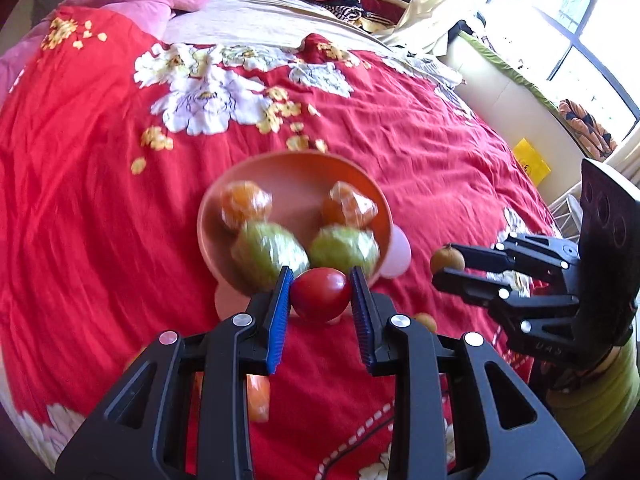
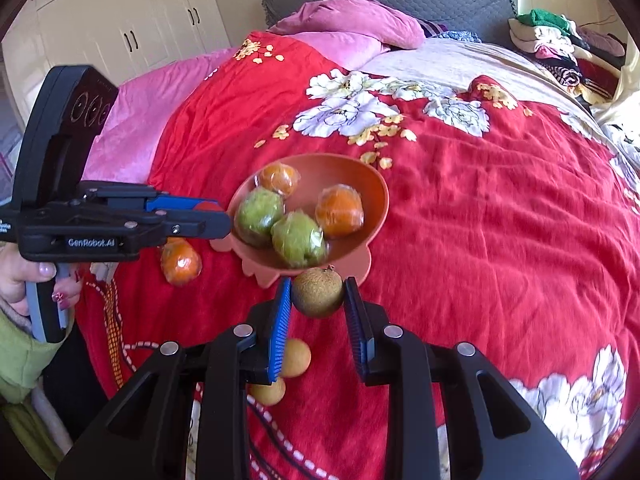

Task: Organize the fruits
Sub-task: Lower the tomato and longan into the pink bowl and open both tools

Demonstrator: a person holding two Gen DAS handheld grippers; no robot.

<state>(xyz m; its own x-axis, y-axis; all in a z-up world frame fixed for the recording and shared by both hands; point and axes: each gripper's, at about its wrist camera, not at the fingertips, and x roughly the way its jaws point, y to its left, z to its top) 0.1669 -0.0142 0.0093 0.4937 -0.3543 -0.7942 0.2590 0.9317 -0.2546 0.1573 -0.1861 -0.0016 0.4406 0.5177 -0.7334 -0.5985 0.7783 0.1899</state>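
Up close, a glossy round tomato (image 1: 320, 294) sat pinched between the ribbed blue pads of the left gripper (image 1: 321, 292), its jaws pressed on it just in front of the bowl (image 1: 304, 172). Likewise the right gripper (image 2: 317, 296) clamped a rough brown fruit (image 2: 318, 292) at the bowl's near rim. That shallow, salmon-coloured bowl held two oranges (image 2: 340, 210) and two green fruits (image 2: 298, 238), all in crinkly clear wrap. Beside it, a third wrapped orange (image 2: 181, 266) and two small smooth tan fruits (image 2: 296, 358) lay loose on the wrinkled red floral bedspread (image 2: 500, 220). Farther back lay a pink pillow (image 2: 348, 20).
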